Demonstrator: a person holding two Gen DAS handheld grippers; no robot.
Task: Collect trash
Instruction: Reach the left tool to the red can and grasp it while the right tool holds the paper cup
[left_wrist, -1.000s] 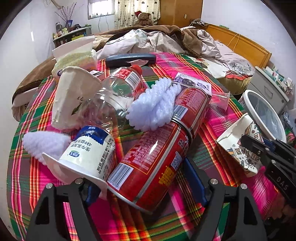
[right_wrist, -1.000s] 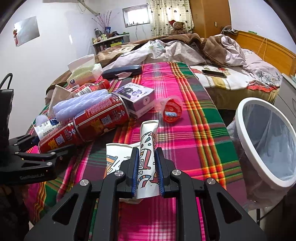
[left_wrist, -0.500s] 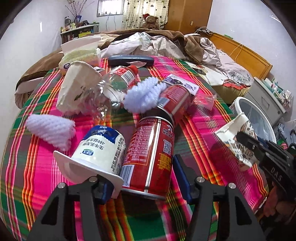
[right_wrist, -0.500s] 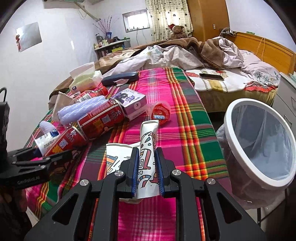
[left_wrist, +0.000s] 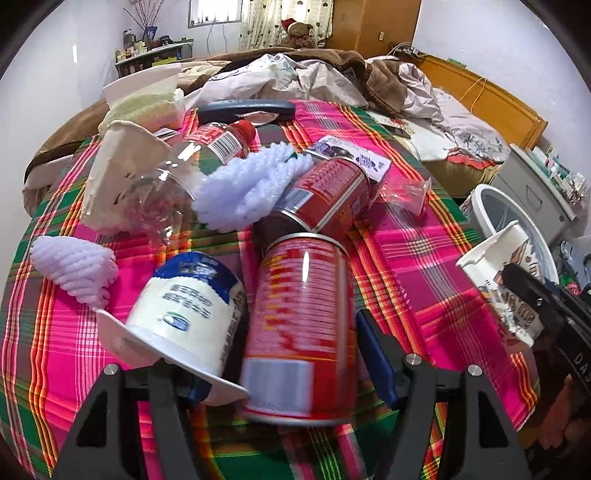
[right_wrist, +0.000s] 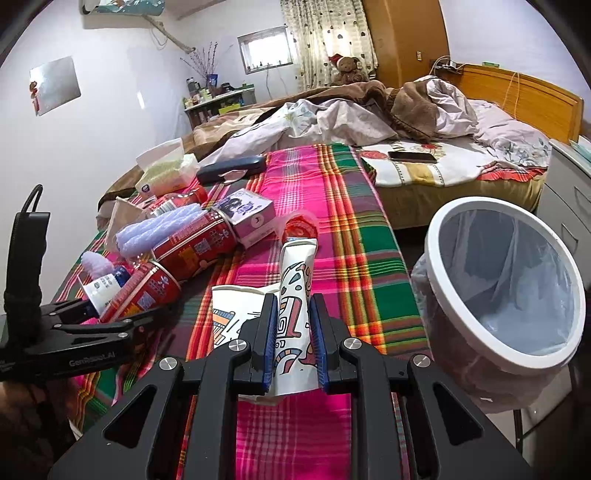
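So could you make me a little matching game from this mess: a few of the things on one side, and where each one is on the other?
Things:
1. patterned paper cup
2. near red can
3. phone
4. bin

Places:
A. lying on the bed
B. standing past the table's right edge
C. pinched flat between the right gripper's fingers
D. lying on the table between the left gripper's opening fingers

Pairs: 1-C, 2-D, 3-A, 4-B
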